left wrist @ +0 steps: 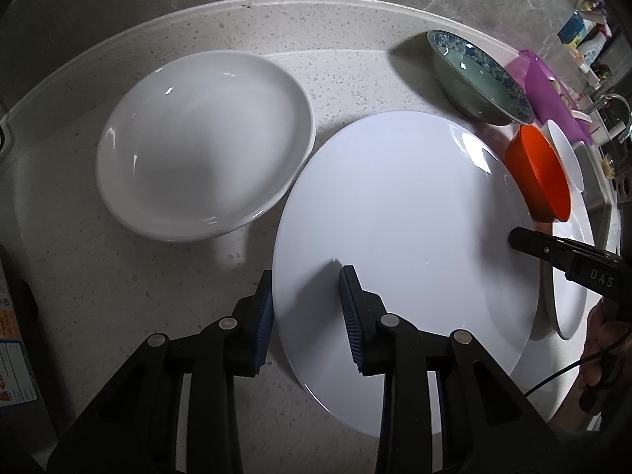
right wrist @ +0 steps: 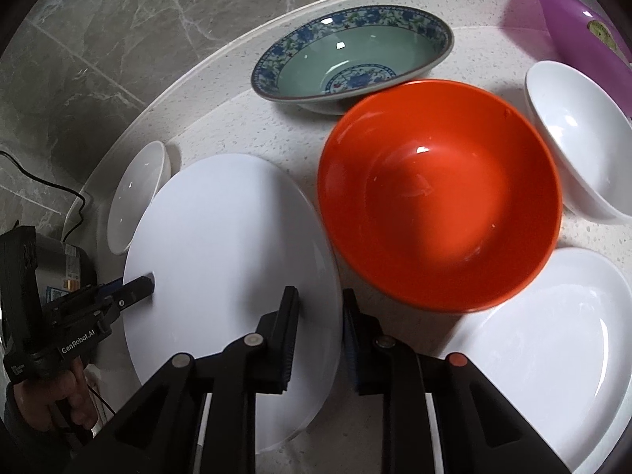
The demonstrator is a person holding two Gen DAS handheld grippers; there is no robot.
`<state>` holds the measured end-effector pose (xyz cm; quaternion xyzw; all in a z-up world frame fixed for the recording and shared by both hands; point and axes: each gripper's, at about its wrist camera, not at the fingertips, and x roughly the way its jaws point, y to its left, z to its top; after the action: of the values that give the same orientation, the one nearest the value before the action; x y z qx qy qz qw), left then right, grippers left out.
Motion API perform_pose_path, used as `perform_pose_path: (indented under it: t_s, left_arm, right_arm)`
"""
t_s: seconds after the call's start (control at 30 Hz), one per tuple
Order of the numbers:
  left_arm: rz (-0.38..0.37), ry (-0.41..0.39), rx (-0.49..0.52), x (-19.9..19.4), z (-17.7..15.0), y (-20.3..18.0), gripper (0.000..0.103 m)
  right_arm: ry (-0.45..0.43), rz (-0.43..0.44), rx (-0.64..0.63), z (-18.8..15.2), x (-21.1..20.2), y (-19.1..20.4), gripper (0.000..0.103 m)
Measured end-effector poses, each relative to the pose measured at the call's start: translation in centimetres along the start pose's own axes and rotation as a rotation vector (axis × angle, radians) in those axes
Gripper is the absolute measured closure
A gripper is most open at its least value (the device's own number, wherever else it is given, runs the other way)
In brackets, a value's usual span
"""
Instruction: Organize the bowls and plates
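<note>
A large flat white plate (left wrist: pixel 395 217) (right wrist: pixel 229 237) lies across the middle of the speckled counter (left wrist: pixel 118 276). My left gripper (left wrist: pixel 308 316) straddles its left rim, one pad under the edge and one on top, shut on it. My right gripper (right wrist: pixel 320 335) clamps the opposite rim the same way. An orange bowl (right wrist: pixel 438 193) sits just beyond the right gripper. Behind it stands a green bowl with a blue pattern (right wrist: pixel 355 59). A deep white dish (left wrist: pixel 205 146) rests to the left of the plate.
A small white bowl (right wrist: pixel 580 142) and a white oval plate (right wrist: pixel 553 339) sit at the right. A purple plastic item (right wrist: pixel 572 19) leans at the back right. The counter's raised curved edge (left wrist: pixel 276 0) meets a marble wall. A hand (right wrist: pixel 59 403) holds the left gripper.
</note>
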<state>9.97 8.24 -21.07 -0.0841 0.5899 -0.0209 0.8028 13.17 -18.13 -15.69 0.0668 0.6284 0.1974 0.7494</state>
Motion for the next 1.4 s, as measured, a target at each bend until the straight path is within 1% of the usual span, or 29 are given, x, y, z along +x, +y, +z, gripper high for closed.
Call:
perform_pose_path:
  t_s: [0.2,0.33,0.47,0.6,0.73,0.8,0.9,1.1,1.23,1.4]
  left_arm:
    - [-0.011,-0.004,-0.011,-1.5,-1.4,-0.1,0.074]
    - [-0.019,-0.016,-0.026,-3.4,-3.7,-0.5,0.074]
    - [-0.019,-0.020,-0.032,-5.5,-7.4,-1.4,0.074]
    - [-0.027,0.000,-0.036,-6.6,-11.4,-2.2,0.074]
    - [-0.041,0.023,-0.052,-6.4,-14.9,-2.5,0.074]
    - [-0.041,0.036,-0.052,-6.0,-16.1,-2.7,0.074]
    - [-0.043,0.035,-0.053,-5.9,-17.5,-2.8,0.074]
    - [-0.034,0.022,-0.039,-5.4,-18.4,-3.3,0.074]
    - [-0.035,0.013,-0.035,-4.8,-17.9,-3.6,0.074]
    - [-0.019,-0.006,-0.022,-4.7,-17.9,-3.9,0.073]
  right_arm:
    - [-0.004,0.003,-0.013,-0.8,-1.2,0.3,0.079]
    - [-0.007,0.007,-0.035,-2.3,-2.9,0.9,0.080]
    - [0.000,0.005,-0.069,-4.9,-4.7,1.4,0.080]
    - [0.024,0.007,-0.077,-7.8,-5.6,1.1,0.080]
    - [0.057,-0.003,-0.082,-10.7,-5.8,0.7,0.080]
    - [0.073,-0.007,-0.077,-11.7,-5.6,0.3,0.080]
    - [0.078,-0.010,-0.079,-13.0,-5.3,0.1,0.080]
    - [0.063,-0.010,-0.094,-13.8,-4.9,-0.3,0.080]
    - [0.047,-0.015,-0.099,-14.1,-4.6,-0.4,0.080]
    - [0.052,-0.012,-0.102,-14.5,-4.3,-0.9,0.079]
